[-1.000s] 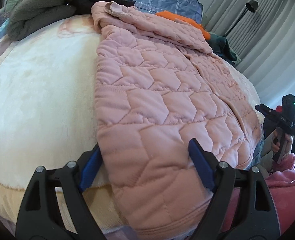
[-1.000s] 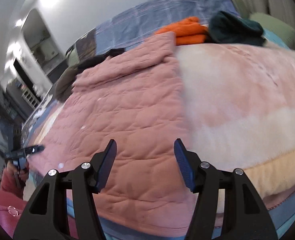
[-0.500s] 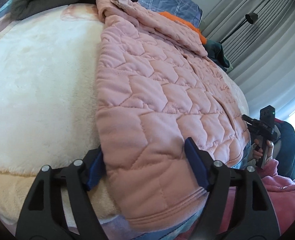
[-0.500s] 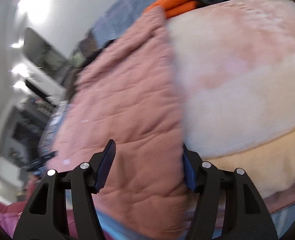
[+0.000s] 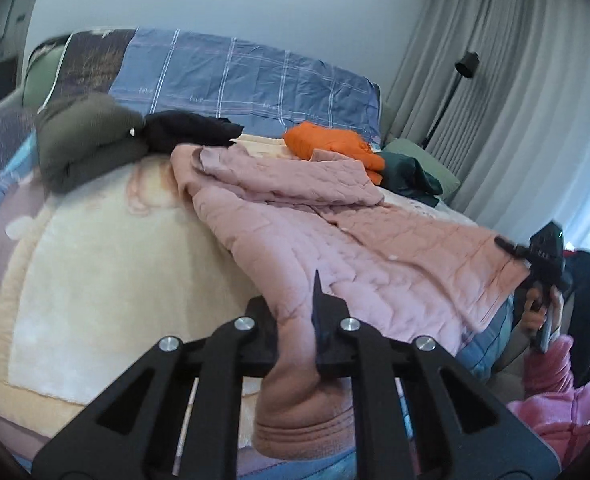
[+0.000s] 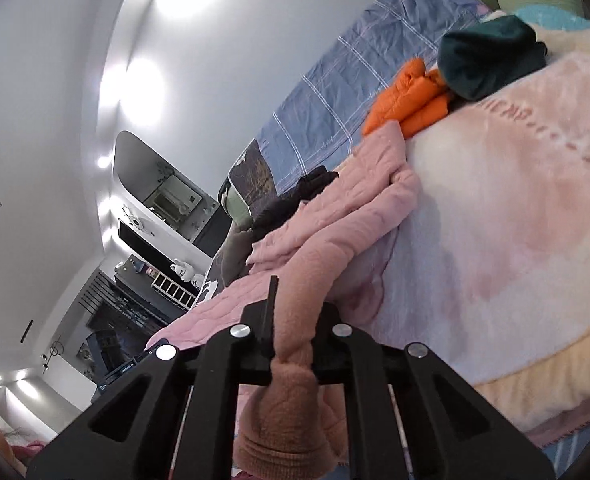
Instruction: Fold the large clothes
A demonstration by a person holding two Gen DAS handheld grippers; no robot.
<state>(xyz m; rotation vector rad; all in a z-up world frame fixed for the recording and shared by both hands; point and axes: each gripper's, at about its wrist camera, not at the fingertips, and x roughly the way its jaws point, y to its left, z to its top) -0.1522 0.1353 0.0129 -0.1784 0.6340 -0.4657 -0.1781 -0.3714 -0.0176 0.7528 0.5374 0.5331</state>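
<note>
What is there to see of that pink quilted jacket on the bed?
The pink quilted jacket is soft, padded fabric stitched in angular panels, with a ribbed hem. It lies spread lengthwise on the cream fleece blanket, one sleeve folded across its chest, its collar towards the black garment and the orange garment. Its near hem is bunched and pinched at both corners: the left gripper has shut on one, the right gripper is closing on the other.
</note>
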